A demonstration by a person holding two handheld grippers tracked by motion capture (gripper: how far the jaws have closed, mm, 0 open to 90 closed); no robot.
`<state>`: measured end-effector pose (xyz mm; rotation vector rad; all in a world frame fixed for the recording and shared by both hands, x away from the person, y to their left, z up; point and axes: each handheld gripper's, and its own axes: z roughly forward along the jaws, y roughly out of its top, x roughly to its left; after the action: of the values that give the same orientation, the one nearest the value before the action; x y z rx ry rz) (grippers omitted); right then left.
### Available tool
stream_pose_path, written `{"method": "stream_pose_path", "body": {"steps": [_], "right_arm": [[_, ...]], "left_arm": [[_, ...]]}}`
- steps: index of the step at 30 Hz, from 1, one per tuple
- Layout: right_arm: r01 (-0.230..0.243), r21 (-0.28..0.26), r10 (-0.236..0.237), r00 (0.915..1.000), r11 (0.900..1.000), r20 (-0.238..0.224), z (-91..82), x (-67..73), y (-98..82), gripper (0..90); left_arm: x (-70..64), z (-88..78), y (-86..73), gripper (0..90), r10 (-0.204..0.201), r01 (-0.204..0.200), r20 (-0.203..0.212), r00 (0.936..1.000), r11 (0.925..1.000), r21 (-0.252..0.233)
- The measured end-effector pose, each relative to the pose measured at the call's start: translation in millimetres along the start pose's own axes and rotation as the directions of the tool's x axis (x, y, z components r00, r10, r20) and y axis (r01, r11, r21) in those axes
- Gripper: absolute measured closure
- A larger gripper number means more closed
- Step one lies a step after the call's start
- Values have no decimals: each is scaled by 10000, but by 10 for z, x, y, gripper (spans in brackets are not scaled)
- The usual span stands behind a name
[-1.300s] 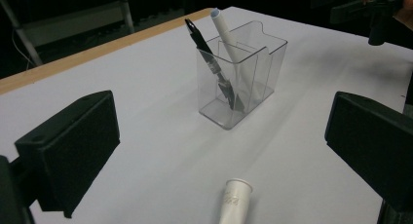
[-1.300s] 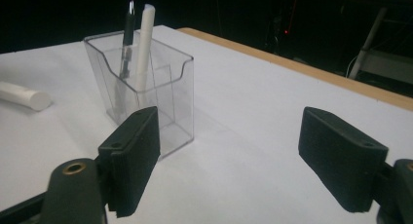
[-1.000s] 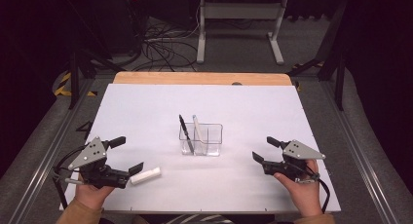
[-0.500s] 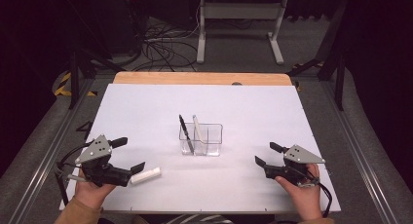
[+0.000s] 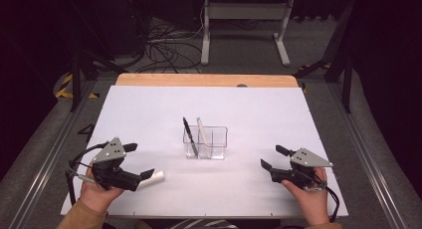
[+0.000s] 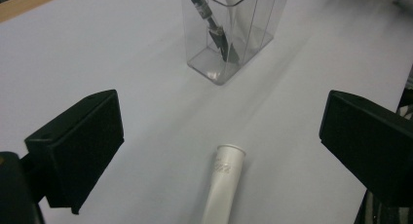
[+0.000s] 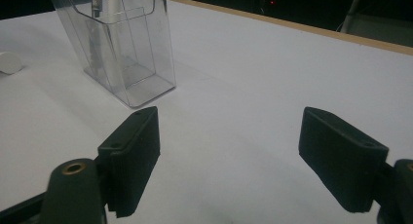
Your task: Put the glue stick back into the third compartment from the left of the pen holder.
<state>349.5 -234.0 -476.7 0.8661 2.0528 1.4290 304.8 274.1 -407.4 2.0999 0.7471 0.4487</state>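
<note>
A clear plastic holder (image 5: 205, 142) stands in the middle of the white table. A black pen (image 5: 188, 135) and a white pen (image 5: 201, 131) lean in it. A white marker (image 5: 155, 177) lies on the table at the front left. My left gripper (image 5: 140, 160) is open right beside it. In the left gripper view the marker (image 6: 222, 182) lies low between the wide-apart jaws without touching them, and the holder (image 6: 234, 36) is farther ahead. My right gripper (image 5: 273, 157) is open at the front right with nothing between its jaws, and points toward the holder (image 7: 127, 53).
The white sheet (image 5: 259, 109) covers a wooden table whose far edge (image 5: 204, 80) shows bare. Metal rails run along both sides. Cables and a stand's legs lie on the dark floor behind.
My left gripper has edged a little right, toward the white marker, so its lower jaw now overlaps the marker's near end. The right gripper has sunk slightly toward the front edge.
</note>
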Motion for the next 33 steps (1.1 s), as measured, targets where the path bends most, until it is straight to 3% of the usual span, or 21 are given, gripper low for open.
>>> {"method": "stream_pose_path", "body": {"steps": [7, 15, 24, 32, 33], "right_arm": [[-2, -9, 2, 10000, 10000, -31, -2, -1, 6, 237], [-26, -8, 26, 10000, 10000, -28, -8, -5, 10, 237], [-23, 33, 23, 10000, 10000, -45, -4, -5, 3, 237], [-33, 58, 33, 10000, 10000, -85, 3, -2, 0, 237], [-37, 63, 37, 10000, 10000, -86, 3, -3, -2, 237]], "left_arm": [[-23, 101, 57, 60, -92, 67, 280, 9996, 9959, 897], [-35, 229, 97, 76, -87, 4, 437, 9990, 9825, 1862], [-44, 391, 98, 105, 125, -296, 585, 9982, 9531, 3011], [-43, 504, 89, 146, 272, -514, 710, 9971, 9289, 3669], [-49, 511, 90, 155, 285, -518, 662, 9974, 9222, 3832]]}}
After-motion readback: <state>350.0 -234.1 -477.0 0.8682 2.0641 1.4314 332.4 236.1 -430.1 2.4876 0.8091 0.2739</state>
